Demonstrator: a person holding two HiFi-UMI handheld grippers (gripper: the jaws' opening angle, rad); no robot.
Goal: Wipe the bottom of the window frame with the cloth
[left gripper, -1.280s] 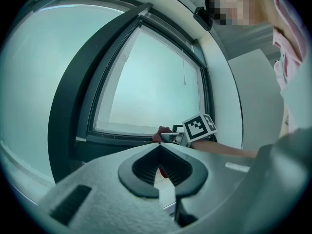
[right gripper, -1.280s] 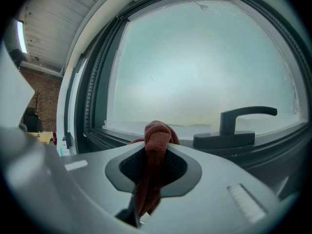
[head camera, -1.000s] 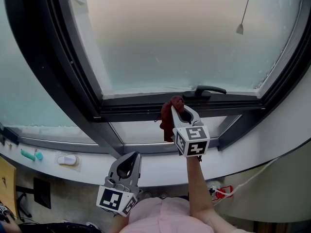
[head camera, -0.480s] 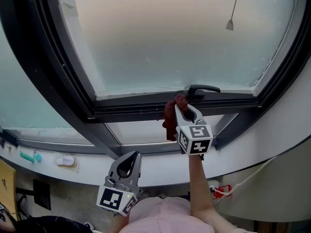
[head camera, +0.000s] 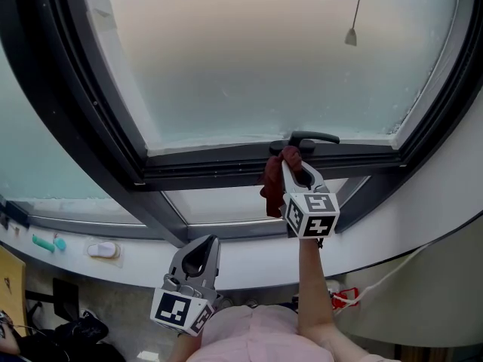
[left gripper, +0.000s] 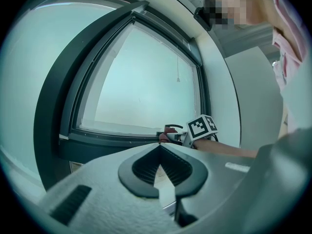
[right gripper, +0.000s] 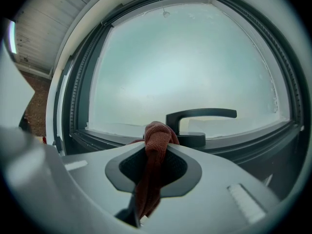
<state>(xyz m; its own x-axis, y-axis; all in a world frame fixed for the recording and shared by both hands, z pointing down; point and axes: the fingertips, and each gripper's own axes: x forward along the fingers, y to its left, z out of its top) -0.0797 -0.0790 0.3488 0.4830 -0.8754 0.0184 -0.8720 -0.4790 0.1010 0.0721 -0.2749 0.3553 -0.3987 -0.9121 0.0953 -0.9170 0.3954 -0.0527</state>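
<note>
Up at the frame [head camera: 219, 170], the right gripper [head camera: 290, 160] clamps the cloth [head camera: 272, 188], its bunched end poking past the jaw tips beside the handle [head camera: 315, 137]. The left gripper [head camera: 201, 256] hangs low, jaws together, empty.

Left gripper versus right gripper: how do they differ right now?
The right gripper is shut on the red cloth; the left gripper is shut on nothing. The right gripper is up at the bottom rail of the window frame, beside the handle; the left gripper hangs low, clear of the frame. Both point toward the window.
</note>
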